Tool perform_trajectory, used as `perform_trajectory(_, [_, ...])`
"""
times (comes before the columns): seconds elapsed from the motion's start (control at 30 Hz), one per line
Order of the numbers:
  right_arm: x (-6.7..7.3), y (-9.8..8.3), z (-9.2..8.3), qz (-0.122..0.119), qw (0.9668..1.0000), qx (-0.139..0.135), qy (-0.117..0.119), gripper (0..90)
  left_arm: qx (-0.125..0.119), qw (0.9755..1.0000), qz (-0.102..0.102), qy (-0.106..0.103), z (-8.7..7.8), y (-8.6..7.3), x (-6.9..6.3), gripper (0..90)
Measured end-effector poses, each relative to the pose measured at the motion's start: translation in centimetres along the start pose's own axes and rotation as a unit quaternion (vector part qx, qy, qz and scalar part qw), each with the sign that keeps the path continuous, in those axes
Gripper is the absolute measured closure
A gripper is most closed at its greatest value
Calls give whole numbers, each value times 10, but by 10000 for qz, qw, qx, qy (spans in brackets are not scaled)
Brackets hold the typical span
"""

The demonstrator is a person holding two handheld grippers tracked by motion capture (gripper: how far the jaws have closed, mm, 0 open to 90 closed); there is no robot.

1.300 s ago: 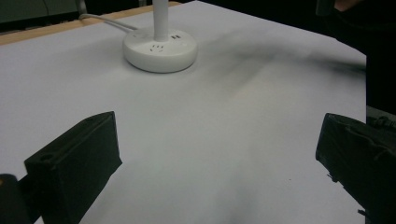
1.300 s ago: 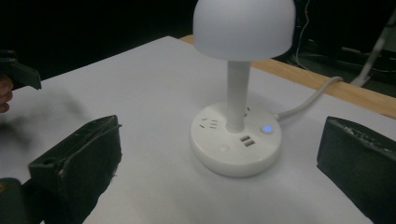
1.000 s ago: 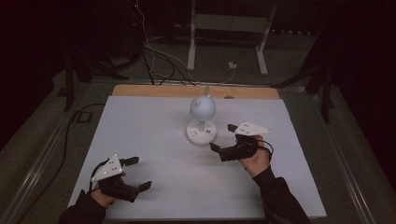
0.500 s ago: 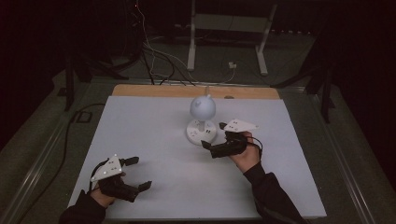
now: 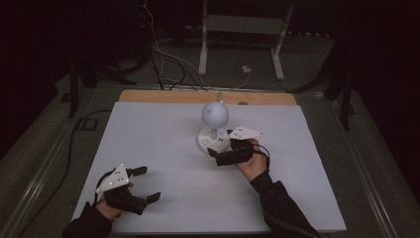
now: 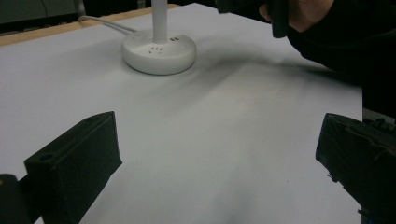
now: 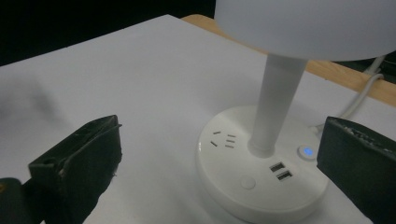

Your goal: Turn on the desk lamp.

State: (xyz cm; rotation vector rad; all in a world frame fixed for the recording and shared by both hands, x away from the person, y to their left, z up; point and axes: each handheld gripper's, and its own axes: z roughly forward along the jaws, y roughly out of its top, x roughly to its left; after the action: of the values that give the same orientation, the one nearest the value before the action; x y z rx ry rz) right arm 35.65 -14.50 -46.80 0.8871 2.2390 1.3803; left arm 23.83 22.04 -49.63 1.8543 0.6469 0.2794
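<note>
A white table (image 5: pixel 163 148) is seen, with a white desk lamp (image 5: pixel 214 126) standing upright right of its centre, toward the far edge. The right gripper (image 5: pixel 223 148) is held just beside the lamp's round base (image 7: pixel 259 179), jaws spread wide apart and empty. The left gripper (image 5: pixel 147 184) is held near the front left corner, well apart from the lamp, likewise spread and empty.

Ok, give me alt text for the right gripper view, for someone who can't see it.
A white desk lamp stands close ahead on a white table, its round base showing sockets, USB ports and a lit blue button. The open right gripper frames it.
</note>
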Motion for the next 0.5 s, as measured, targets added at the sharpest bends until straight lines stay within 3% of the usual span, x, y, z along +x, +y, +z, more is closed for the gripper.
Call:
perform_trajectory(0.43, [-1,-6,16,221,9994,208,-188,88,-2,10000,-23,-6,0,0,0,3])
perform_trajectory(0.5, [0,-6,17,220,9991,275,-246,146,7,10000,-9,-4,0,0,0,3])
